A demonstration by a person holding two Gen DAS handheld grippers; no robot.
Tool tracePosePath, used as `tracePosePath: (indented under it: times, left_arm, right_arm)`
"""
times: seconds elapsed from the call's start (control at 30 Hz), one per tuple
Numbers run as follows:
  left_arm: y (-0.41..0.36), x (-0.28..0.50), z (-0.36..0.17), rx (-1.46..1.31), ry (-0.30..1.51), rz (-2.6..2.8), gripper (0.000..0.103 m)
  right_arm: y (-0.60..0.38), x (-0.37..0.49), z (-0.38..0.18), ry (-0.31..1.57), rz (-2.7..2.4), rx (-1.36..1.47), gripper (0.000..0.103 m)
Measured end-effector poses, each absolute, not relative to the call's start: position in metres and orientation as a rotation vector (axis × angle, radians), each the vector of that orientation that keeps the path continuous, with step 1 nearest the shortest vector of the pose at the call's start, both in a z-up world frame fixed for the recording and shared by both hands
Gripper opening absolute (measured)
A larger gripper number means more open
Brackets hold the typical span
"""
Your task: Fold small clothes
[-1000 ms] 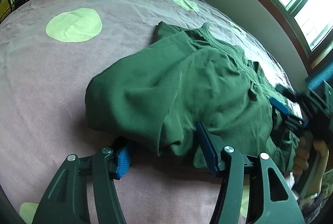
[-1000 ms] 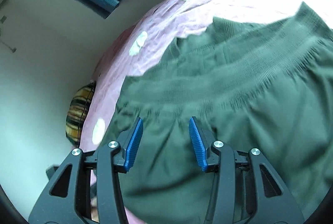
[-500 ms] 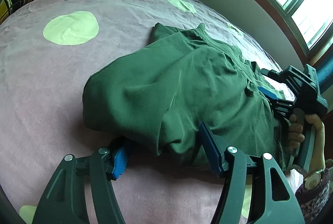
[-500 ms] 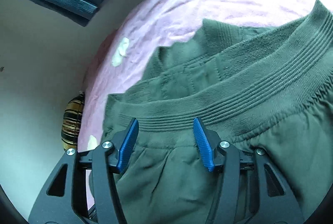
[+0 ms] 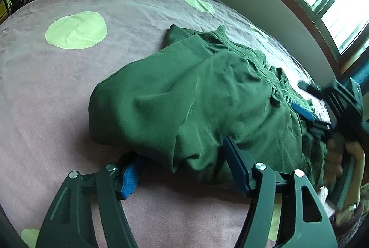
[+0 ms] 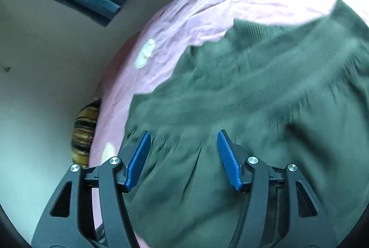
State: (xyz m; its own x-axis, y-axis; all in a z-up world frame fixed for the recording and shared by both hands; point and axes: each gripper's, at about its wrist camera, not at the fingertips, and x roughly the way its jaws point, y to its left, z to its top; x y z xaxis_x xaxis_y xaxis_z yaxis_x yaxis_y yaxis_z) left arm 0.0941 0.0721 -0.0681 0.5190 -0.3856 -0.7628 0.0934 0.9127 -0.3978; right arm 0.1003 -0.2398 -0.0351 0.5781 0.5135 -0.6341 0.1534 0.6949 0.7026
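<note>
We see a dark green garment [image 5: 203,95] lying in a folded heap on a mauve bedspread [image 5: 57,91] with pale green dots, filling the middle of the left wrist view and running off toward the right edge. Our left gripper [image 5: 184,162] sits at the bottom of that frame with its jaws opening; the near hem of the garment drapes between them, covering the tip of the left blue pad [image 5: 130,176], while the right pad rises along the cloth's lower edge, and we cannot see either pad pinching the fabric. At the far right of this view our right gripper [image 5: 322,107] is blurred, carried by a hand [image 5: 339,160] at the garment's other end beside its ribbed band. In the right wrist view the right gripper [image 6: 183,155] stands at the bottom centre, its jaws opening and well apart, and the gathered cloth just below the ribbed waistband [image 6: 265,91] lies between and beneath the blue pads without being clamped; the picture is smeared there. The garment fills the centre and right of that frame, the bedspread shows pink above it, and a striped pillow [image 6: 84,130] sits at the left by the wall.
</note>
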Motion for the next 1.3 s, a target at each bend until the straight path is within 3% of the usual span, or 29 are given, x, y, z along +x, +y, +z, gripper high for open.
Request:
tracePosePath:
  times: [0.13,0.5,0.8,1.03,1.3]
  left_arm:
    - [0.070,0.094,-0.069,-0.315,0.988,-0.287,0.067]
    - [0.071,0.093,-0.069,-0.323,0.985,-0.297,0.068]
    - [0.068,0.092,-0.070,-0.311,0.987,-0.291,0.069]
    - [0.085,0.087,-0.067,-0.445,1.025,-0.329,0.069]
    - [0.112,0.086,-0.072,-0.604,1.045,-0.323,0.069]
  right_arm:
    - [-0.229,0.100,-0.061,1.012,0.234,0.740,0.066]
    - [-0.229,0.012,-0.025,0.911,0.242,0.754,0.067]
    - [-0.216,-0.023,-0.067,0.893,0.241,0.729,0.068]
    - [-0.207,-0.042,-0.040,0.824,0.251,0.702,0.068]
    - [-0.193,-0.035,-0.061,0.853,0.281,0.629,0.070]
